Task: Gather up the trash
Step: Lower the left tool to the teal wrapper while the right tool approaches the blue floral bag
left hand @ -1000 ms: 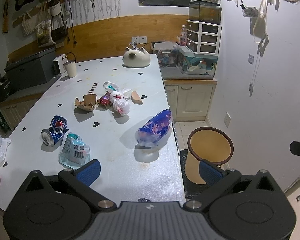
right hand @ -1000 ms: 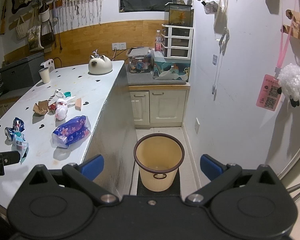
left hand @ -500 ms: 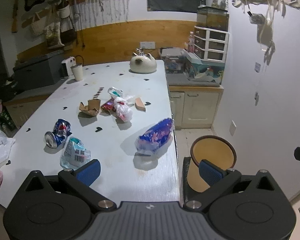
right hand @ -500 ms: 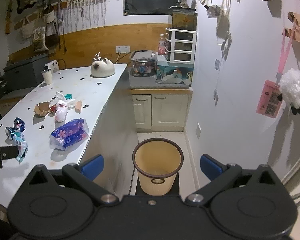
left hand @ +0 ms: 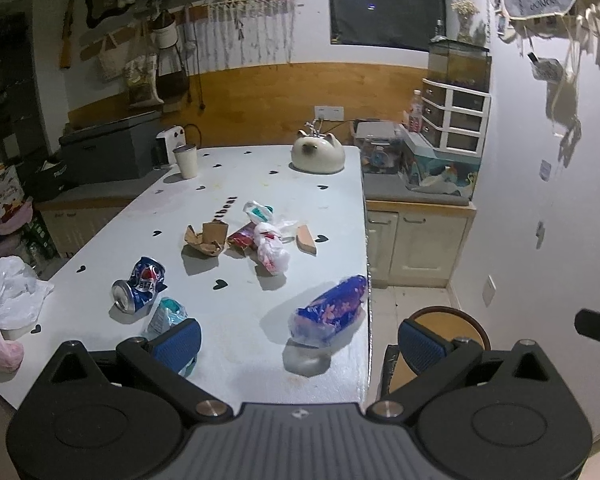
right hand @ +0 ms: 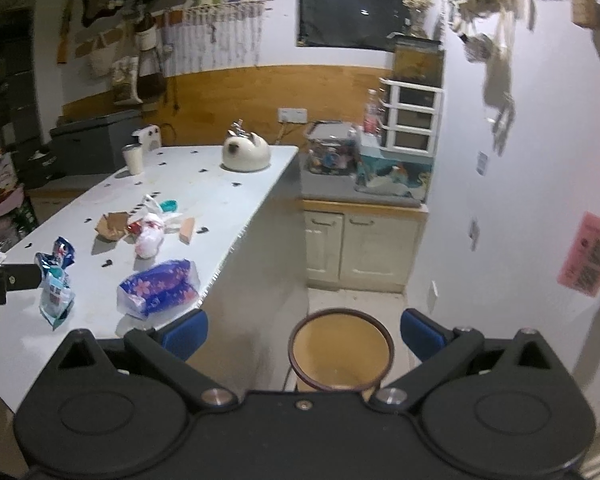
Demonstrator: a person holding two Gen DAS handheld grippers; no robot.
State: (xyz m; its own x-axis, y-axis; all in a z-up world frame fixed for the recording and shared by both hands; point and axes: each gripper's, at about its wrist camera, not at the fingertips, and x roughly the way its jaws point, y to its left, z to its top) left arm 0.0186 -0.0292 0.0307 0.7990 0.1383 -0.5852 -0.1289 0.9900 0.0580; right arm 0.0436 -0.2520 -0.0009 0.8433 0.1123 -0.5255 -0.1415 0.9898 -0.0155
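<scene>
Trash lies scattered on the white table (left hand: 236,184): a blue flowered packet (left hand: 330,306) near the right edge, a crushed blue can (left hand: 139,285), a teal wrapper (left hand: 166,316), a torn brown carton (left hand: 206,238), a knotted white bag (left hand: 271,249) and a small wooden block (left hand: 305,239). My left gripper (left hand: 299,342) is open and empty above the table's near end. A yellow bin (right hand: 341,352) stands on the floor beside the table. My right gripper (right hand: 304,334) hangs open over the bin, empty. The packet (right hand: 158,287) also shows at its left.
A cat-shaped white kettle (left hand: 318,154) and a cup (left hand: 186,161) stand at the table's far end. A white plastic bag (left hand: 6,296) lies at the left edge. Cream cabinets (right hand: 362,246) with cluttered shelves fill the back right corner. The wall on the right carries hanging decorations.
Both grippers have risen and drawn back, so the table and bin sit lower and farther in each view. The right view has swung slightly left. Neither gripper has taken anything.
</scene>
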